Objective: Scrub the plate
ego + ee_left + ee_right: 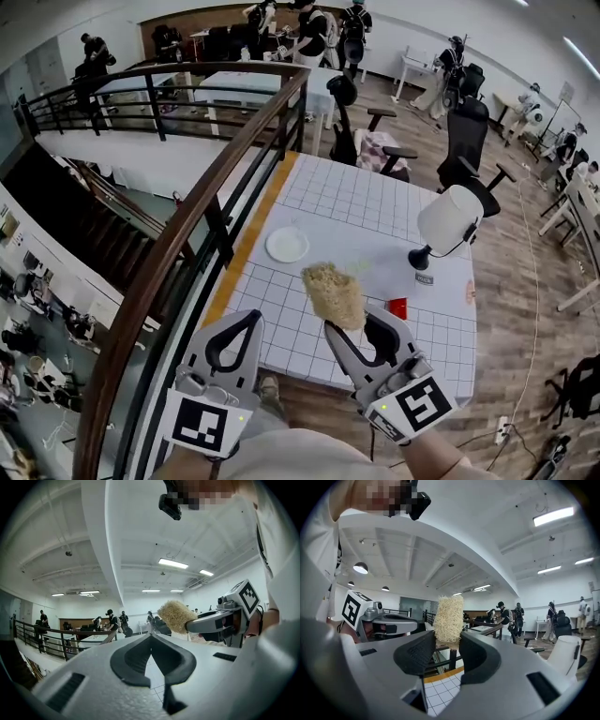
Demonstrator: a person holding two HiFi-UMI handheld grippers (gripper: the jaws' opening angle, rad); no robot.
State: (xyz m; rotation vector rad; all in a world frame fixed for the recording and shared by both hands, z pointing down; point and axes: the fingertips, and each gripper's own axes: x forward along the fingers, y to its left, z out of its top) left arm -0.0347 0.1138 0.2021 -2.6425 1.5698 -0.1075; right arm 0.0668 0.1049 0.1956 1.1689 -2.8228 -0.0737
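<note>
Plate [287, 245]: white, lying flat on the gridded tabletop [375, 202], centre-left of the head view, close to the tabletop's yellow-striped left edge. Right gripper [352, 323] is at lower centre, fingers clamped on the base of a tan fibrous scrubber [333, 294]. The scrubber sticks out past the fingertips and sits just below-right of the plate in frame, not touching it. The right gripper view confirms it: scrubber [449, 618] pinched between both fingers, standing upright. Left gripper [251, 319] is at lower left, fingers together with nothing between them; its own view shows the tips meeting [151, 637]. White lamp [450, 221] on a black base stands on the tabletop right of centre, with a small red item [397, 307] below it. Wooden railing [187, 234] runs along the left of the tabletop.
</note>
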